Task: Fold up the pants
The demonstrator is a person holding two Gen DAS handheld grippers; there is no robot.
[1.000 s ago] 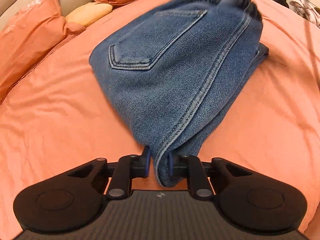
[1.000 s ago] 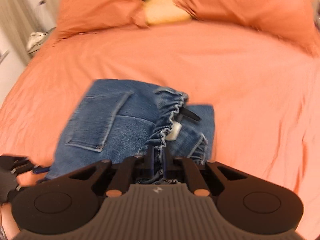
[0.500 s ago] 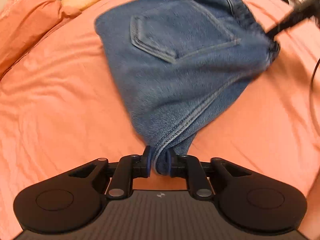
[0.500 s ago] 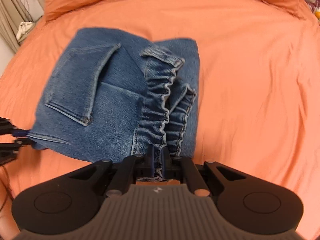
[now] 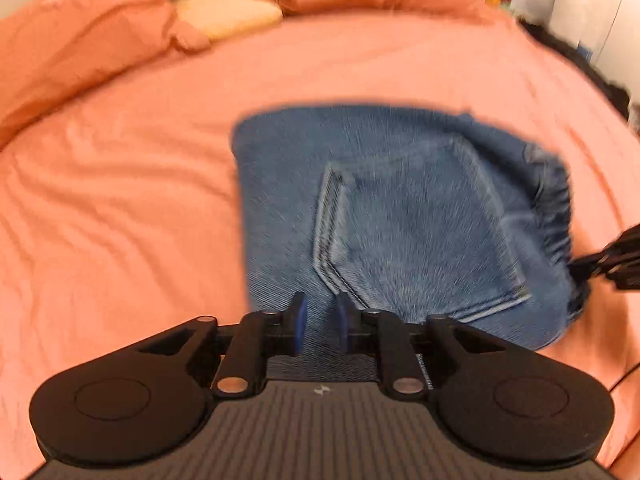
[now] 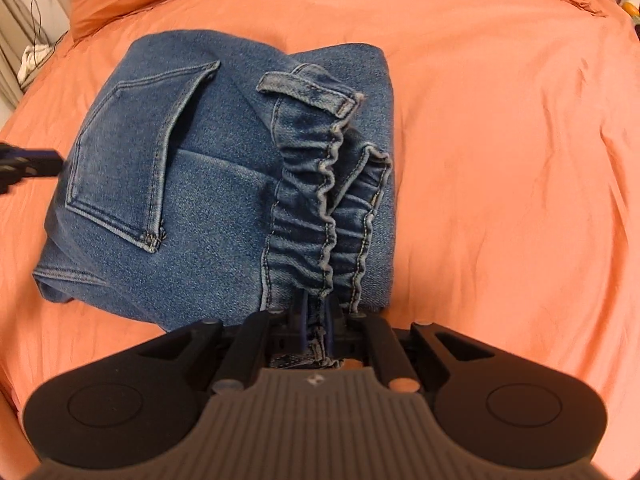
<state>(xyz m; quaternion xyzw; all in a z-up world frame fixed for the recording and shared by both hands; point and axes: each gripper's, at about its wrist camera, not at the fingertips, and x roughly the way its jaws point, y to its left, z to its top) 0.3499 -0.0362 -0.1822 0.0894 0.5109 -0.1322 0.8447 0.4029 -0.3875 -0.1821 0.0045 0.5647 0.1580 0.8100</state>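
pants: blue denim pants [image 6: 208, 200] lay folded into a compact stack near the middle of the bed [image 5: 120, 200], back pocket [image 6: 132, 152] facing up, elastic waistband [image 6: 312, 216] bunched along the stack's right side in the right wrist view.
left claw: left claw [image 5: 320, 320] hung over the near edge of the stack, jaws closing with a small gap between the blue pads, no cloth pinched between them; released.
right claw: right claw [image 6: 316, 320] had the near end of the waistband between its pads, jaws opening, cloth there at this moment; grasping pants.
weight: judged medium; several denim layers, heavier than a shirt, one claw could probably drag it but would sag it.
stiffness: soft, though thick denim holds a crease better than thin cloth; stack likely keeps its shape if left flat.
slip: low; brushed denim on a wrinkled cotton sheet should grip, so dragging may rumple the sheet.
fragile: no.
where to grip: waistband seam or a folded outer edge, through all layers at once; avoid the pocket flap and the belt loop, since those lift only the top layer.
risk: gathered elastic may spring the top layer open on release.
blur: left wrist view smeared, fine seams unclear.
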